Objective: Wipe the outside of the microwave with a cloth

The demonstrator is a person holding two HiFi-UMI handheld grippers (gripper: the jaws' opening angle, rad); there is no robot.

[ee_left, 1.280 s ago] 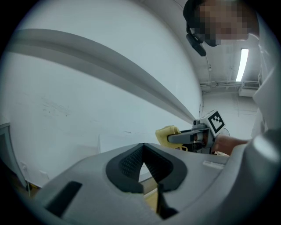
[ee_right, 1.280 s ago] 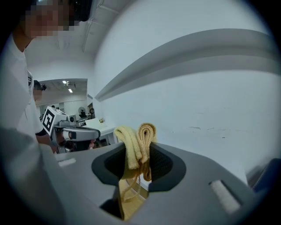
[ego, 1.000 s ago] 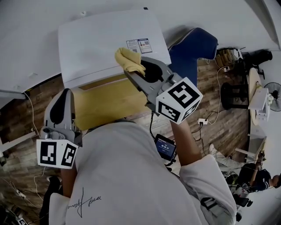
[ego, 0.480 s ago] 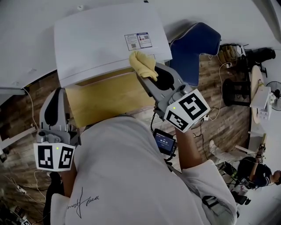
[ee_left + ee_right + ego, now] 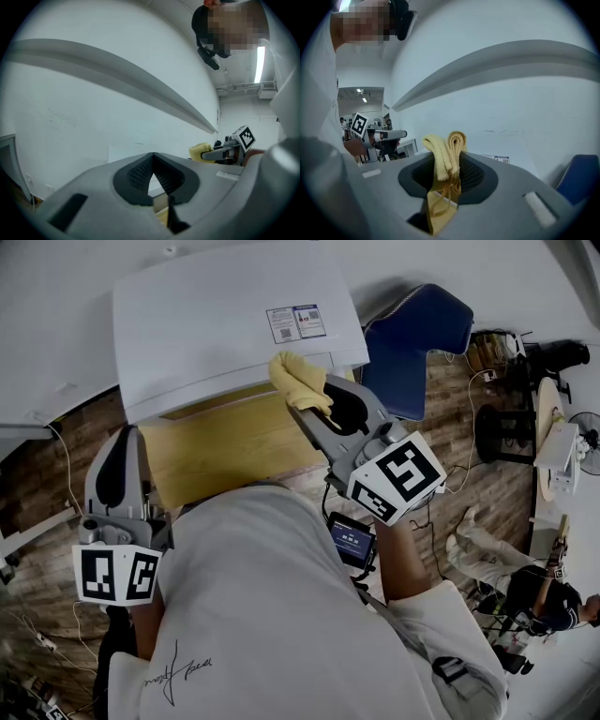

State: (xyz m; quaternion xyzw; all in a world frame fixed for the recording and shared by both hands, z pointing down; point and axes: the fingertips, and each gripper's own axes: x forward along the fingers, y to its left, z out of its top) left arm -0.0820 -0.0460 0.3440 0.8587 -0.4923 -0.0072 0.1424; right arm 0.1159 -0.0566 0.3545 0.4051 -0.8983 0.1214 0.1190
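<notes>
Yellow cloth (image 5: 300,381): one, bunched, lying against the front right edge of the microwave top, centre of the head view.
Microwave (image 5: 216,324): one, white, upper centre, on a wooden desk (image 5: 225,442); one printed sticker (image 5: 296,322) sits near its right front corner.
Grippers: two. The right gripper (image 5: 317,401) is clamped on the cloth. The left gripper (image 5: 125,442), at lower left by the desk's left edge, has its jaws closed tip to tip on nothing and is clear of the microwave.
Open room: a bare strip of desk lies in front of the microwave, between the two grippers. One blue chair (image 5: 412,343) stands just right of the microwave.
Views: only the right gripper view shows the cloth as two folded lobes rising above the pads. Only the left gripper view shows its own pads meeting.
</notes>
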